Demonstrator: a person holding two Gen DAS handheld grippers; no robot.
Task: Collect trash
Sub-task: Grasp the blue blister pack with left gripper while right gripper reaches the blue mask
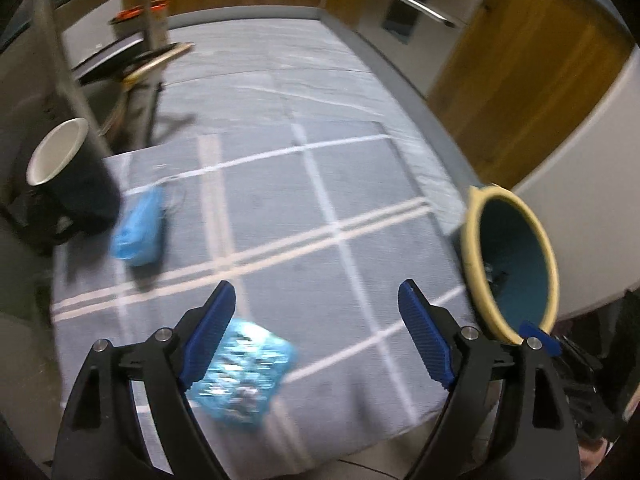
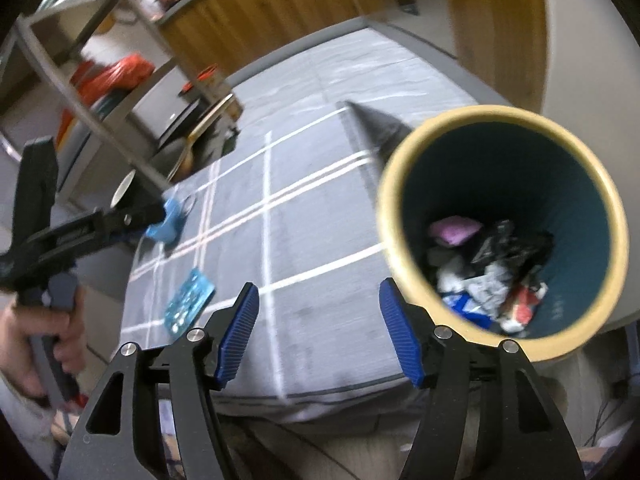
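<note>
trouble, if it comes, starts with the nearest piece: a shiny blue blister pack [image 1: 244,372] lies flat on the grey checked cloth [image 1: 320,208] close to the table's front edge, and the left gripper [image 1: 316,334] hangs just above it with its blue jaws spread wide and nothing between them. the pack sits toward the left finger rather than in the middle of the gap, so a closing squeeze could, to my eye, nudge it sideways or skate it off the edge instead of catching it; it looks thin and slick, which gives the pads little to bite on, and they may pinch up the cloth with it. the right gripper [image 2: 320,334] is also spread and holding nothing, hovering over the front of the table. just to its right the trash bin [image 2: 504,220], yellow-rimmed and teal inside, is tilted toward the camera with wrappers and scraps [image 2: 488,276] already heaped in the bottom; i cannot tell what is holding it at that angle, and if it tips any further the load could spill back out. farther along the cloth a crumpled light blue bag [image 1: 138,232] waits beside a dark cup with a white inside [image 1: 68,172], touching or nearly so; a hurried reach there might well knock the cup over. both views are smeared with motion, so aim may be off.
</note>
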